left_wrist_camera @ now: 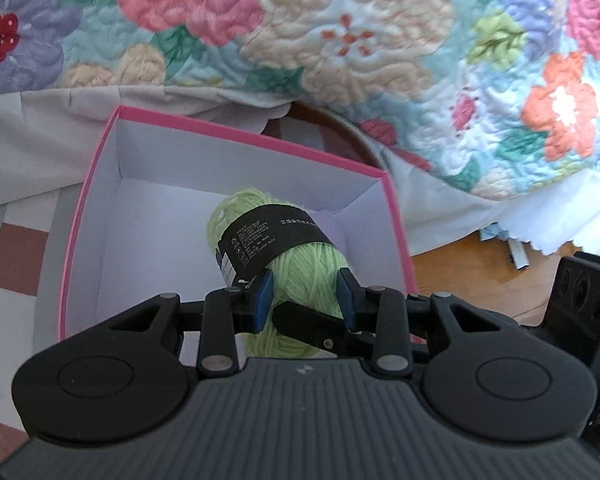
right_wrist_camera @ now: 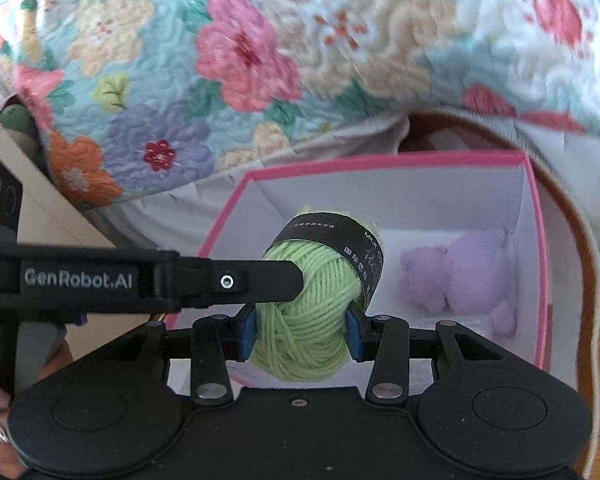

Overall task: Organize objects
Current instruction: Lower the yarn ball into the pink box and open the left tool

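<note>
A puffy quilted bedspread (left_wrist_camera: 340, 52), stitched in raised swirls with pink, lilac, cream and orange flowers on pale blue, fills the background and drapes over a plain white sheet. Below it sits a square cardboard box (left_wrist_camera: 112, 148) with a pink outside and rim and smooth white inner walls, resting on a pale round mat with a brown border (right_wrist_camera: 588, 264) over wooden floor. In the box's right part lies a soft lilac plush toy (right_wrist_camera: 460, 272), lumpy and rounded. A light green skein of yarn (right_wrist_camera: 312, 320), wound in fuzzy strands and belted by a glossy black paper label (left_wrist_camera: 268, 236), is held above the box's open top. The left gripper (left_wrist_camera: 306, 292) pinches the skein between its blue pads, and the right gripper (right_wrist_camera: 300, 334) squeezes the same skein from its side
</note>
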`<control>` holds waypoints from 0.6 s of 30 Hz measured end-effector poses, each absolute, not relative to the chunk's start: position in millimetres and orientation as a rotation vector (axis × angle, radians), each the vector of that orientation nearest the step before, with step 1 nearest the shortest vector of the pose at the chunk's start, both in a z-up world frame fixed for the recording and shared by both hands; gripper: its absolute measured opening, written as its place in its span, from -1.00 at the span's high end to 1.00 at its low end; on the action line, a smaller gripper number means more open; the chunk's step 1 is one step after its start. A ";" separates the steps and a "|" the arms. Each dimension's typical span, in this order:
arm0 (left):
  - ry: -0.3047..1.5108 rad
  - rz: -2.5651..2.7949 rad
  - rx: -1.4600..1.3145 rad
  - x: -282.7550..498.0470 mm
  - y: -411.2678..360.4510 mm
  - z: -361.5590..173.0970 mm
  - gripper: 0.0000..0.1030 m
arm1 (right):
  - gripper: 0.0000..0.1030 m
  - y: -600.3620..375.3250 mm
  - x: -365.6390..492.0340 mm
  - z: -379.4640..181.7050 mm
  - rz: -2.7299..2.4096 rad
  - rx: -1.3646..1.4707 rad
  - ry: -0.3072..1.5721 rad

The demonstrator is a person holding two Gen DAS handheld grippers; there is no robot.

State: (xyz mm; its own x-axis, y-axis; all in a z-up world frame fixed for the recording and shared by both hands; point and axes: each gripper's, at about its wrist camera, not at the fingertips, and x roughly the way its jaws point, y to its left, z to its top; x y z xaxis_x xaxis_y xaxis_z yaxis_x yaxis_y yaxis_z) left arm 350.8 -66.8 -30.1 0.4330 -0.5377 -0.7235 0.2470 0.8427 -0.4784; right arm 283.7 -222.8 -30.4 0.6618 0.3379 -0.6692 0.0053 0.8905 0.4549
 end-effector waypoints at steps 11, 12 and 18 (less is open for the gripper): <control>1.062 -0.491 -0.294 372.8 -78.1 -63.3 0.36 | 0.07 -229.7 294.2 -63.0 0.138 0.411 0.836; 1.071 -0.482 -0.285 375.4 -79.3 -67.4 0.36 | 0.07 -225.6 297.1 -66.3 0.124 0.385 0.845; 1.121 -0.416 -0.330 385.9 -69.6 -88.9 0.35 | 0.03 -202.1 313.2 -74.5 0.079 0.258 0.908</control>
